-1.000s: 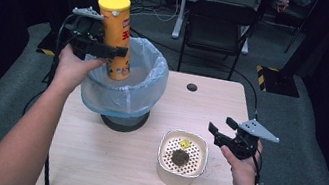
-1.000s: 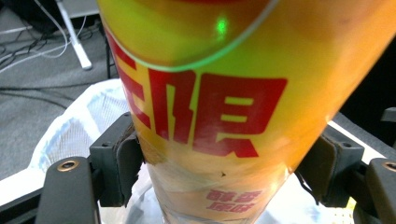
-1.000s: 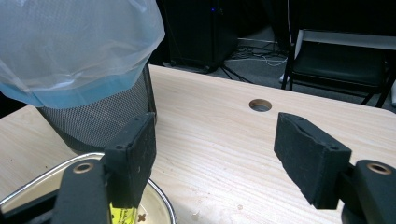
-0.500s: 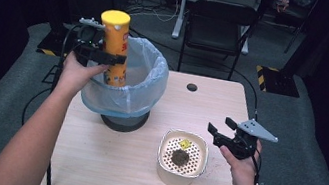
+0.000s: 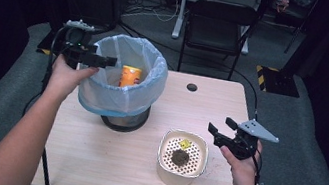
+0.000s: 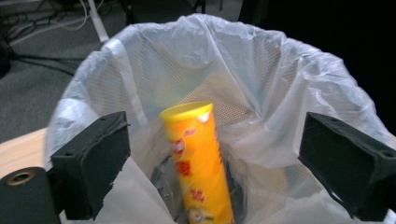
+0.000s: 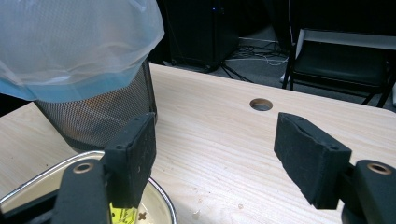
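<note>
High view — left gripper [image 5: 107,60]: held at the near rim of the lined waste bin [image 5: 101,97], pointing across the mouth; its jaws have just been opening and nothing sits between them. Judged a release position, so the load falls inside the liner.
High view — chip can [image 5: 130,76]: yellow-orange tube, inside the bin, top just below the rim.
High view — right gripper [image 5: 220,132]: parked just beside the cream perforated container [image 5: 180,168], clear of the bin, likely waiting for its turn.
Left gripper view — chip can [image 6: 198,158]: stands nearly upright, slightly tilted, in the plastic liner [image 6: 261,70], well beyond the pads; jaws spread wide, empty.
Right gripper view — right gripper [image 7: 215,158]: jaws partly apart, holding nothing; bare wooden table [image 7: 224,126] between the pads, the container's rim [image 7: 163,198] under the left one.
</note>
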Available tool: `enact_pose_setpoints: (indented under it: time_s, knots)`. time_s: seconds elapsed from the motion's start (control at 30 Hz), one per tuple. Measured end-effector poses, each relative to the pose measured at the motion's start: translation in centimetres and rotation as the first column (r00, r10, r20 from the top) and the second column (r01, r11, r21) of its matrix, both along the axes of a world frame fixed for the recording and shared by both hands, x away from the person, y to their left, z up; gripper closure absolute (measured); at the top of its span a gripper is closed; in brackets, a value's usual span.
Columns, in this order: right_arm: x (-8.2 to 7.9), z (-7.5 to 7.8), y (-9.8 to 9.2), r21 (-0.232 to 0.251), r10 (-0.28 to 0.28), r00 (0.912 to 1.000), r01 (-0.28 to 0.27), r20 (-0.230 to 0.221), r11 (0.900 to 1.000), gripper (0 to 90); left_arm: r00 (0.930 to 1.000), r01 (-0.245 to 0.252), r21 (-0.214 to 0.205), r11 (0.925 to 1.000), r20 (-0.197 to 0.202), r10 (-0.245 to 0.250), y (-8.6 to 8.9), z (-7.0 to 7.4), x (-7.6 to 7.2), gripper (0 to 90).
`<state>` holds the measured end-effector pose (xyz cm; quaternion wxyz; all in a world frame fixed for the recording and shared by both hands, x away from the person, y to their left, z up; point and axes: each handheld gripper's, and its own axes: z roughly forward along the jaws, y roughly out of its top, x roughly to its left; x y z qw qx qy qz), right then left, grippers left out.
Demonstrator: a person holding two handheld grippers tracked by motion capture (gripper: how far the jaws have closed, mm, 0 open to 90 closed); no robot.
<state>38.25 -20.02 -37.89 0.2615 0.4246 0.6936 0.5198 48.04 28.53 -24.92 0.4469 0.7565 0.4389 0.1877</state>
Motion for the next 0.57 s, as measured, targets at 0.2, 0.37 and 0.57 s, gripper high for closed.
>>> enact_pose_setpoints:
  time_s: [0.2, 0.37, 0.57]
  knots:
    - [0.0, 0.0, 0.1, -0.002, 0.002, 1.0, -0.002, -0.002, 1.0, 29.1, 0.9993, 0.036, -0.034, 0.9988, 0.006, -0.036, 1.9, 0.7, -2.4, 13.8]
    - [-0.1, 0.0, 0.0, -0.004, 0.003, 1.0, -0.003, 0.0, 1.0, 28.9, 0.9961, 0.078, -0.031, 0.9965, 0.045, -0.076, 3.4, 0.4, -5.4, 16.0]
    - [0.0, 0.2, -0.4, -0.005, 0.006, 0.9998, -0.006, -0.02, 1.0, 26.0, 0.9922, 0.122, -0.074, 0.9898, 0.036, -0.119, 5.6, -2.1, -8.4, 17.5]
